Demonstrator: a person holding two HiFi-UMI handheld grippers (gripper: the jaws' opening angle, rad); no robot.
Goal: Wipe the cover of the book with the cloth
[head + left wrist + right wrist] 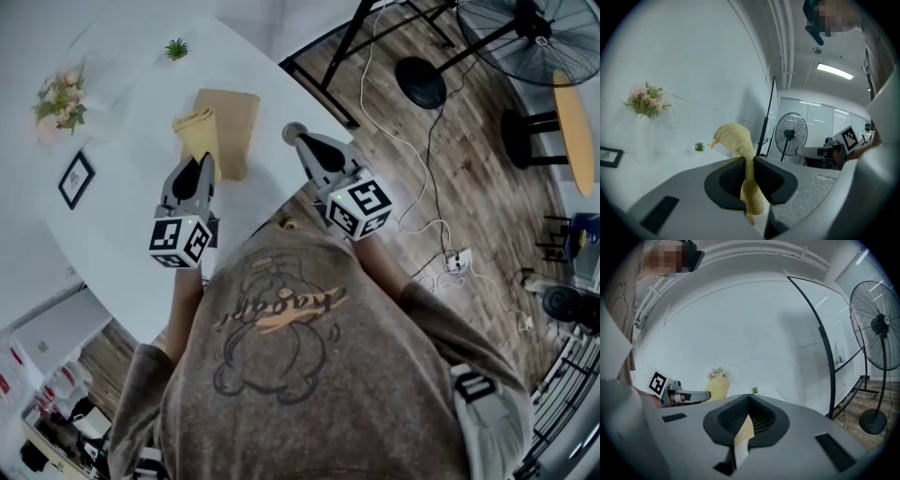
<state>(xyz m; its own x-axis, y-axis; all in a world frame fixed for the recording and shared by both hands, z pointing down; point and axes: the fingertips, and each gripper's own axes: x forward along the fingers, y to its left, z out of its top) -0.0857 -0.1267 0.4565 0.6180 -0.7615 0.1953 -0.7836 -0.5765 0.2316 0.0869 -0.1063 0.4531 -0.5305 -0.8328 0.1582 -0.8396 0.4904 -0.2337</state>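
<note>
left tool (204,161) clamps the cloth (197,131) over the book (240,117), right tool (302,141) closed beside it

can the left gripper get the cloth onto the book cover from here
Probably yes: the left gripper is shut on the cloth, already at the book's left edge, and the cover looks otherwise bare.

left hand-held gripper (204,161) pinches cloth (737,139); right hand-held gripper (298,139) has jaws together.
</note>
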